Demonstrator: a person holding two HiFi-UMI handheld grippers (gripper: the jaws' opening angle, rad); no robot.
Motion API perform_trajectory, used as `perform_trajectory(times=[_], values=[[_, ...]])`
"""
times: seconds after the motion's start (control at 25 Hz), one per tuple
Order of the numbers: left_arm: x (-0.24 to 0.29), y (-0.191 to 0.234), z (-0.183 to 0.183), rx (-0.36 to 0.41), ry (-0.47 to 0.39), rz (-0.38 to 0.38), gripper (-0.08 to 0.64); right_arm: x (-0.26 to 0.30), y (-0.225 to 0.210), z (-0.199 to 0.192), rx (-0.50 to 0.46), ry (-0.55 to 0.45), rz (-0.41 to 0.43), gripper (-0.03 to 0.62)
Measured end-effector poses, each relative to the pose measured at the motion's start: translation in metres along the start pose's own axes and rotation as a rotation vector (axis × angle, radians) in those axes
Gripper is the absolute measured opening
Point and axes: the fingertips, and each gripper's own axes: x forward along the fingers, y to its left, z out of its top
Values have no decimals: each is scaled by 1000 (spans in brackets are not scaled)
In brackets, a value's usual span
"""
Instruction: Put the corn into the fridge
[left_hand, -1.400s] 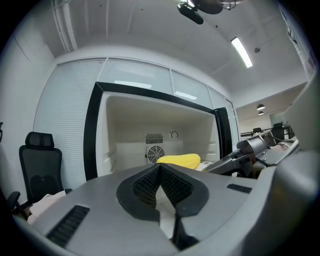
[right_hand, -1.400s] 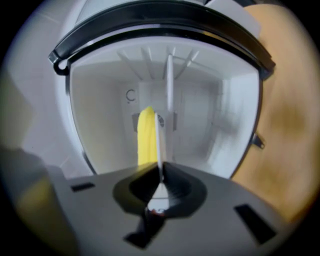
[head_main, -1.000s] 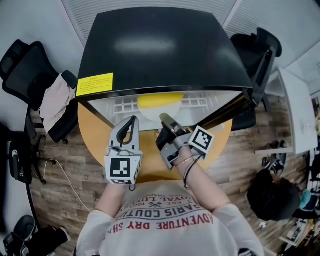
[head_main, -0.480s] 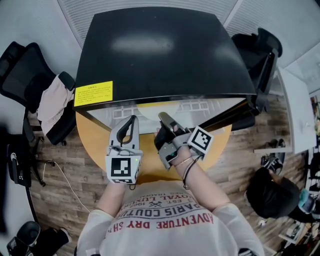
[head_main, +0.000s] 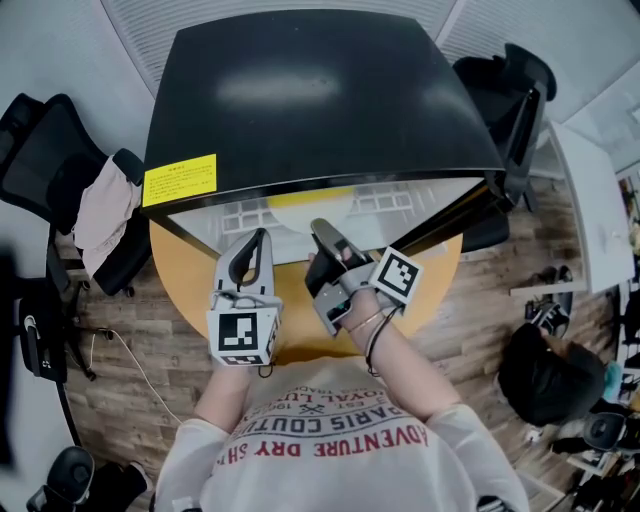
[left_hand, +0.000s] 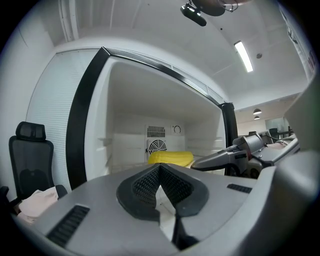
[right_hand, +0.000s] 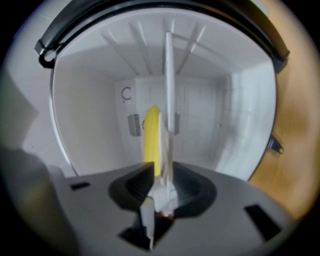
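One fridge (head_main: 320, 100) fills the top of your head view. It is black on top, its white inside is open toward you, and it has one yellow sticker (head_main: 180, 180) at the front left edge. It stands on one round wooden table (head_main: 185, 265). Two dark chairs stand away from the table: one chair (head_main: 50, 150) at the left with a pale cloth (head_main: 105, 205) over it, and another at the right.

You hold two grippers side by side over the table, just in front of the opening and both outside the fridge. Your left gripper (head_main: 262, 238) has its jaws pressed together at the tips with nothing between them. Your right gripper (head_main: 322, 230) is turned on its side, and its jaws are also drawn together and empty.

One corn (left_hand: 170, 158) lies on its side on the white shelf (right_hand: 169, 75) inside the fridge, near the vent (left_hand: 156, 145) on the back wall. It is well beyond both pairs of jaws and touches neither. In the right gripper view it sits ahead, just left of the jaw line.
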Motion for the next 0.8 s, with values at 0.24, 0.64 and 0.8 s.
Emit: perform_trajectory(times=[0.24,0.64,0.8], values=[[-14,-11,-3,-3,2,-3,25,-31,4,-28,-113,51,10,118],[-47,-28,-11,17,15,8,25,-69,-20,-19,-772,27,-170,29],[-52,-33,-17,-3,39,8,25,-81,-12,2,-1160,-35,-261,29]])
